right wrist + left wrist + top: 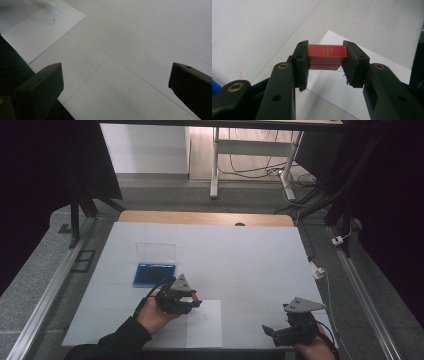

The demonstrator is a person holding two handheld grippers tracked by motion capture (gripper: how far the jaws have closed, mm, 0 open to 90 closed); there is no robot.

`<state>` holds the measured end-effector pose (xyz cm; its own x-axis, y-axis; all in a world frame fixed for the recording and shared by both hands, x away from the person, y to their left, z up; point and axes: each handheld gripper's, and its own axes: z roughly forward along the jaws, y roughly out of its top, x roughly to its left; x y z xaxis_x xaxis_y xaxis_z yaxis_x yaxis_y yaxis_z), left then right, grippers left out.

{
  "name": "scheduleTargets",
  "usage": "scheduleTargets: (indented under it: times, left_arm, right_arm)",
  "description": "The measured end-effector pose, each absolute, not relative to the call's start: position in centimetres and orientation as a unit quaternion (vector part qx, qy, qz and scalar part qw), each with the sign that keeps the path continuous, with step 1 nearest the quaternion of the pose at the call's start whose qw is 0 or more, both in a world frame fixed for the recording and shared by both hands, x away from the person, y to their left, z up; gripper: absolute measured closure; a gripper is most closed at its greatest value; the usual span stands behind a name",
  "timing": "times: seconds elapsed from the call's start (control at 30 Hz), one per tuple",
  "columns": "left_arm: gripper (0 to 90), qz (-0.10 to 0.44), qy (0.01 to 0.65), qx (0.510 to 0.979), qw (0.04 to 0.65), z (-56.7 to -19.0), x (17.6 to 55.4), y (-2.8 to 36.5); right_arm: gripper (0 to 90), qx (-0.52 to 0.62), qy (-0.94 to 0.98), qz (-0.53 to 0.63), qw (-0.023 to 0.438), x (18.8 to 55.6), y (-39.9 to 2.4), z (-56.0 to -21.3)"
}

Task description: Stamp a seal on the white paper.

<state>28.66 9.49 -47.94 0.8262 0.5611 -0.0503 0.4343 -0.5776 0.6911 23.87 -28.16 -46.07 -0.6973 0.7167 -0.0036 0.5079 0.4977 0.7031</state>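
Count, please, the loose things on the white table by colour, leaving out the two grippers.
Red: 1, the small red rectangular block with a gold mark, clamped in the left gripper
Blue: 1, the flat blue tray
Clear: 1, the transparent plastic lid
White: 1, the white paper sheet
Total: 4

We are seeing a blue case [154, 274] with its clear lid [156, 252] standing open on the white table [250, 255], well behind a paper sheet [207, 327].
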Motion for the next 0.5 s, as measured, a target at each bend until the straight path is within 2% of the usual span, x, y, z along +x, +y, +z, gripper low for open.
scheduleTargets:
  times: [0.5]
  left_arm:
    - [58.1,0.102,0.309,0.872,0.366,-47.4,29.5,11.7]
  right_arm:
    - [0.3,0.359,0.852,0.35,0.149,23.9,-28.2,-46.1]
